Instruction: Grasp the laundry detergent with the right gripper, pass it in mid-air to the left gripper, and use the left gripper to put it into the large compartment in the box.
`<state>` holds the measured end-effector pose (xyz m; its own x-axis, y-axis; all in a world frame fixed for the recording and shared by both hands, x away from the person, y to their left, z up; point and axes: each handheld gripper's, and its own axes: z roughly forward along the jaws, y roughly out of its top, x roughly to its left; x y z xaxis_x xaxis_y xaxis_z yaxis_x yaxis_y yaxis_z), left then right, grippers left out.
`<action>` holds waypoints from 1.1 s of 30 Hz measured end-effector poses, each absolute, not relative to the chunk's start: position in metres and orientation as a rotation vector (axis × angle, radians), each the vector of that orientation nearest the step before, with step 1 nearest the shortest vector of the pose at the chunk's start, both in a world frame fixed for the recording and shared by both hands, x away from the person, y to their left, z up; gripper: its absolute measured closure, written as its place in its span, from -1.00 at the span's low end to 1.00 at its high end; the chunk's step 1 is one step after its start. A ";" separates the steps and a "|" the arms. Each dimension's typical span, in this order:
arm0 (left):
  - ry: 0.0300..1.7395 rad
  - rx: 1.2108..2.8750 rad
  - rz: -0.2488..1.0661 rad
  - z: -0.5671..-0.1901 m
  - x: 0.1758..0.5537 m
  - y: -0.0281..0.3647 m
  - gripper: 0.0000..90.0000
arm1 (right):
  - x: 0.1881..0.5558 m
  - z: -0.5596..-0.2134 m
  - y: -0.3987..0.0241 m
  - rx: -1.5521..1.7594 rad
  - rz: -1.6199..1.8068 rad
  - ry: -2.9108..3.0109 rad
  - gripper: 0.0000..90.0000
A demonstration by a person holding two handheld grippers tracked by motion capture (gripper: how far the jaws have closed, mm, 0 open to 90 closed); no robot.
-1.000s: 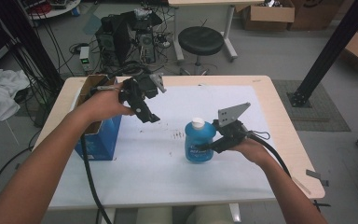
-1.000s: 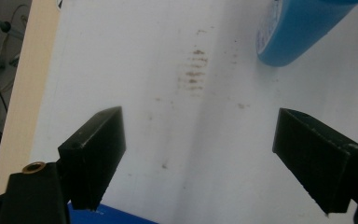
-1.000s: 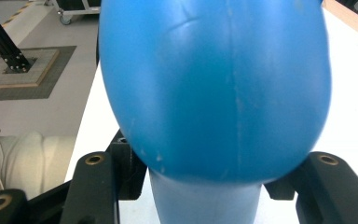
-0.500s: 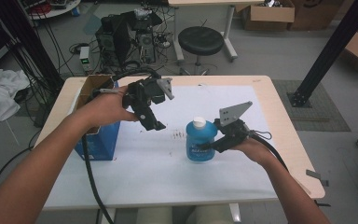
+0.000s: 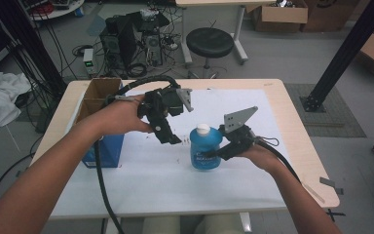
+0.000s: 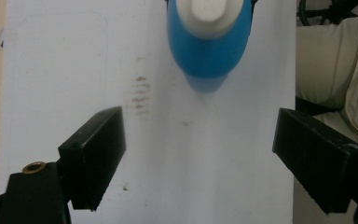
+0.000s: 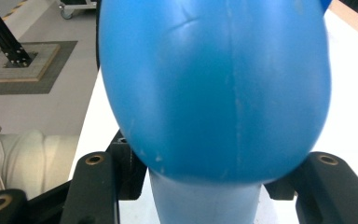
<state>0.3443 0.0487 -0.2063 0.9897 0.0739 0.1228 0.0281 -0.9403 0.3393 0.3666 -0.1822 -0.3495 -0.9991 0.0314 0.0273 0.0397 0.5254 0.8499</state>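
Note:
A blue bottle [image 5: 202,151] with a white cap [image 5: 203,128] stands upright on the white sheet [image 5: 175,180] near the table's middle. My right gripper [image 5: 214,154] is shut on its body from the right; in the right gripper view the blue bottle [image 7: 214,88] bulges between the two black jaws of my right gripper [image 7: 205,191]. My left gripper [image 5: 168,135] hovers above the sheet just left of the bottle, open and empty. In the left gripper view, my left gripper [image 6: 200,158] has its jaws wide apart, and the bottle [image 6: 209,51] lies ahead of them, seen from above.
A blue cardboard box [image 5: 102,146] with open flaps stands at the table's left side. The table's right edge [image 5: 316,161] is near my right forearm. Beyond the far edge a black stool [image 5: 209,43] and computer gear [image 5: 131,39] sit on the floor.
My left gripper has moved right, toward the bottle, and risen slightly. The right gripper and the bottle have stayed in place.

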 end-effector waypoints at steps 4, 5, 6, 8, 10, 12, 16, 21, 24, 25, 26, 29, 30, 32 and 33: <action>0.073 2.786 0.174 -0.207 0.344 0.046 -0.60 | 0.367 -0.352 -0.178 -0.063 -1.530 -2.721 -0.03; 0.064 2.786 0.167 -0.207 0.344 0.045 -0.60 | 0.368 -0.353 -0.177 -0.062 -1.533 -2.715 -0.03; 0.074 2.782 0.161 -0.207 0.344 0.044 -0.60 | 0.368 -0.353 -0.177 -0.060 -1.533 -2.710 -0.03; 0.074 2.789 0.151 -0.208 0.345 0.043 -0.60 | 0.368 -0.354 -0.174 -0.051 -1.528 -2.710 -0.03; 0.068 2.802 0.148 -0.208 0.346 0.042 -0.60 | 0.368 -0.354 -0.171 -0.050 -1.519 -2.711 -0.03; 0.070 2.809 0.139 -0.209 0.347 0.041 -0.60 | 0.368 -0.353 -0.167 -0.038 -1.522 -2.709 -0.03; 0.067 2.817 0.122 -0.208 0.347 0.040 -0.60 | 0.368 -0.351 -0.158 -0.015 -1.524 -2.695 -0.03; 0.073 2.814 0.117 -0.207 0.346 0.042 -0.60 | 0.369 -0.350 -0.147 0.009 -1.513 -2.697 -0.03; 0.078 2.818 0.114 -0.207 0.346 0.044 -0.60 | 0.370 -0.350 -0.144 0.012 -1.507 -2.698 -0.03; 0.078 2.818 0.115 -0.208 0.346 0.044 -0.60 | 0.370 -0.351 -0.143 0.009 -1.503 -2.700 -0.03; 0.077 2.820 0.116 -0.209 0.346 0.044 -0.60 | 0.370 -0.351 -0.142 0.009 -1.499 -2.702 -0.03; 0.075 2.831 0.111 -0.210 0.346 0.042 -0.60 | 0.370 -0.351 -0.139 0.015 -1.493 -2.703 -0.03; 0.073 2.832 0.109 -0.211 0.347 0.041 -0.60 | 0.370 -0.351 -0.138 0.013 -1.492 -2.702 -0.03; 0.068 2.837 0.106 -0.212 0.347 0.039 -0.60 | 0.370 -0.351 -0.137 0.012 -1.492 -2.700 -0.03; 0.067 2.837 0.107 -0.213 0.347 0.039 -0.60 | 0.370 -0.351 -0.136 0.012 -1.492 -2.701 -0.03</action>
<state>0.3469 0.0388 -0.2131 0.9961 0.0574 0.0669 0.0349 -0.9536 0.2991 0.3701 -0.1364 -0.3510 -0.9984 -0.0337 0.0454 0.0205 0.5327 0.8461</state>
